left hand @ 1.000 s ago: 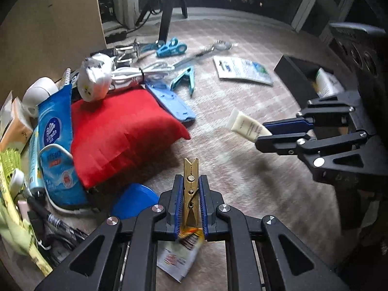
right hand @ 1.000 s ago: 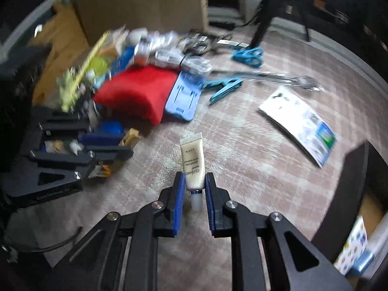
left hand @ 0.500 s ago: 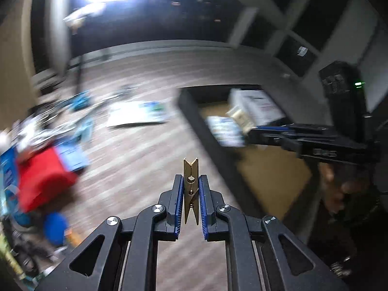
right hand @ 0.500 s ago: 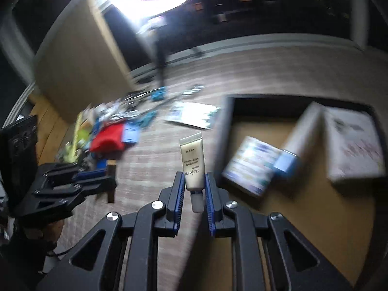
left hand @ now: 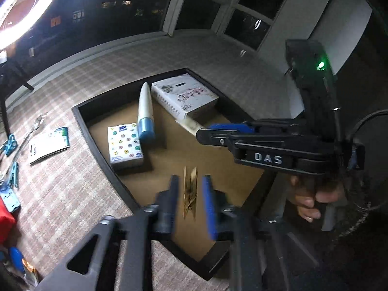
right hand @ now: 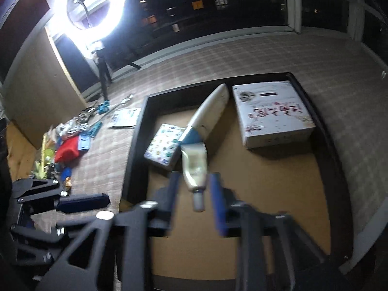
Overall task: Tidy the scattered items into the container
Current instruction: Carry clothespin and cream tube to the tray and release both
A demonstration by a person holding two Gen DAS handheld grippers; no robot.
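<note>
A black container with a brown floor lies on the checked carpet. My left gripper hovers over its near edge. Its jaws are opening, and a wooden clothespin hangs blurred between them with a gap on each side. My right gripper is over the container too, with its jaws also opening. A small cream tube sits loose between its blue pads, cap toward the camera. In the left wrist view the right gripper reaches in from the right, held by a hand.
Inside the container lie a patterned tissue pack, a long white tube with a blue cap and a white box. Left of it on the carpet are a leaflet, a red pouch, blue clips and scissors. A ring light glares behind.
Both grippers swung from the pile of items over to the container. Their jaws, shut on the clothespin and the cream tube before, have parted, and both things are loose.
</note>
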